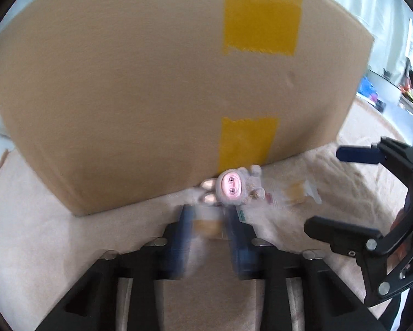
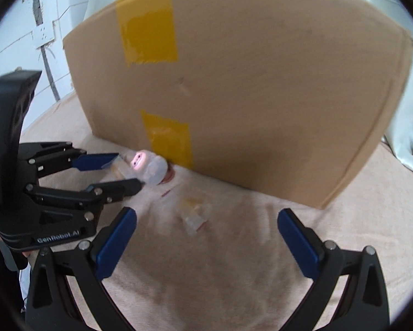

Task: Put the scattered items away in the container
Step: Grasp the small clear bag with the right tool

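Observation:
A big cardboard box (image 1: 140,93) with yellow tape strips stands on a beige cloth; it also fills the right wrist view (image 2: 261,91). A small pink-faced plush toy (image 1: 238,187) lies against the box's foot, also seen in the right wrist view (image 2: 148,167). My left gripper (image 1: 210,220) is closing on a clear snack packet (image 1: 207,224) just in front of the plush; motion blur hides the contact. In the right wrist view the left gripper (image 2: 123,169) reaches in beside the plush. My right gripper (image 2: 206,234) is open and empty above another clear packet (image 2: 194,211).
The beige cloth (image 2: 261,248) covers the surface. A clear packet (image 1: 297,190) lies right of the plush. The right gripper (image 1: 335,190) shows at the right edge of the left wrist view. A tiled wall (image 2: 27,27) and white curtain stand behind the box.

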A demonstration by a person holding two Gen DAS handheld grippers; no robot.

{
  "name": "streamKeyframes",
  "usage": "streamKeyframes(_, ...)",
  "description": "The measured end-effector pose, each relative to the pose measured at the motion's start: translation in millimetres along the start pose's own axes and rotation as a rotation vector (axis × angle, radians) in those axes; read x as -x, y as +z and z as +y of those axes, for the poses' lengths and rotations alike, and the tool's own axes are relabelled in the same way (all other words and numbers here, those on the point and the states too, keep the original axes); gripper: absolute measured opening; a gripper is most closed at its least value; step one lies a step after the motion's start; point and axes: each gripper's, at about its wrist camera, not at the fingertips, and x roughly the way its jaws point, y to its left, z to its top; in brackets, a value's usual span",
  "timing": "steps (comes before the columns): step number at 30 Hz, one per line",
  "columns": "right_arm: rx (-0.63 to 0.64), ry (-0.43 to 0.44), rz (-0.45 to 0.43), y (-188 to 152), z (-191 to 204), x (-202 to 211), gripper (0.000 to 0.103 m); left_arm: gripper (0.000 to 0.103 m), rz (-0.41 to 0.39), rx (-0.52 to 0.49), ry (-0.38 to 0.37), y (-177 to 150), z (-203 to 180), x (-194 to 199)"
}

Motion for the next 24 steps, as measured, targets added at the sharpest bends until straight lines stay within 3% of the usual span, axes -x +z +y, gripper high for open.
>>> streamKeyframes(13, 0.063, 0.019, 0.080, 7, 11, -17, 0.100, 0.023, -0.001, 0.005, 0.004, -1, 7, 0)
streamKeyframes(17, 0.055, 0.022, 0.091, 5, 10, -18, 0.072, 0.023, -0.004, 0.005, 0.003, -2, 7, 1)
streamKeyframes(21, 0.057, 0.016, 0.088, 3, 8, -12, 0.030, 0.023, -0.006, 0.014, 0.009, 0, 7, 1)
streamKeyframes(24, 0.045, 0.008, 0.079, 0, 5, -5, 0.026, 0.023, -0.009, 0.016, 0.014, 1, 6, 3)
